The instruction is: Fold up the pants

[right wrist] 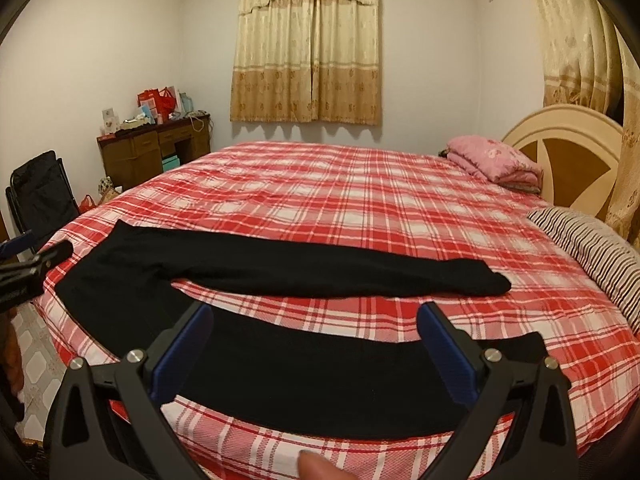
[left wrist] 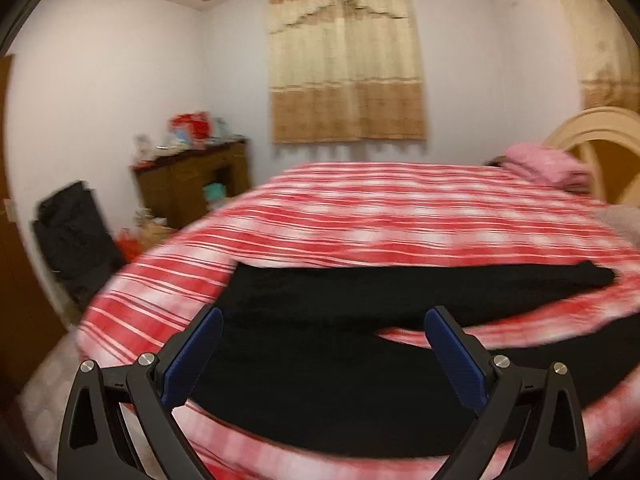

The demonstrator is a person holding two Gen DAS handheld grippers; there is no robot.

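Note:
Black pants (right wrist: 304,276) lie spread flat on the red plaid bed (right wrist: 360,200), waist at the left, two legs running right with a strip of bedspread between them. In the left wrist view the pants (left wrist: 320,384) fill the near bed edge. My left gripper (left wrist: 324,316) is open and empty, hovering over the waist end; it also shows at the left edge of the right wrist view (right wrist: 28,256). My right gripper (right wrist: 316,312) is open and empty above the near leg (right wrist: 320,384).
A pink folded quilt (right wrist: 496,156) and a striped pillow (right wrist: 592,248) lie by the round headboard (right wrist: 568,148) at the right. A wooden desk (right wrist: 152,152) with clutter and a black folding chair (right wrist: 40,192) stand at the left. Curtains (right wrist: 308,48) hang behind.

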